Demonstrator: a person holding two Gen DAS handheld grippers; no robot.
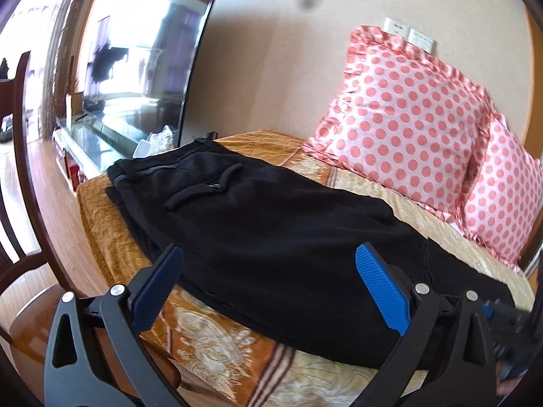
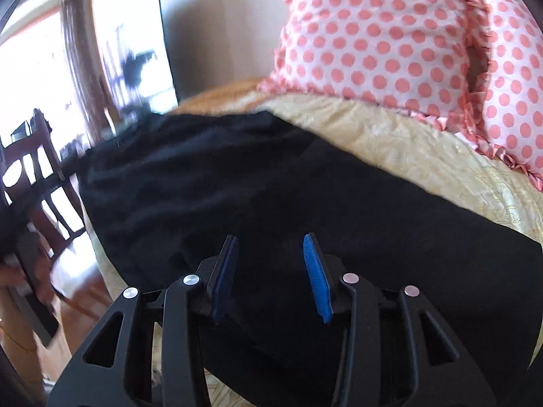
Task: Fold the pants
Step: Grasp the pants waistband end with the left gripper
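Black pants [image 1: 258, 224] lie flat along a bed [image 1: 112, 224] with a gold patterned cover, waistband and back pocket at the far left end. My left gripper [image 1: 268, 254] is open wide, its blue pads hovering over the near edge of the pants. In the right wrist view the pants [image 2: 210, 183] fill the middle. My right gripper [image 2: 269, 240] is open, narrower, low over the dark cloth with nothing between its pads. The other gripper's black body shows at the right edge of the left wrist view [image 1: 509, 332].
Two pink polka-dot pillows [image 1: 404, 112] lean on the wall at the back right of the bed. A television [image 1: 146, 68] stands on a glass-topped cabinet [image 1: 85, 142] beyond the bed's far end. A dark wooden chair [image 1: 20, 176] stands on the wood floor at the left.
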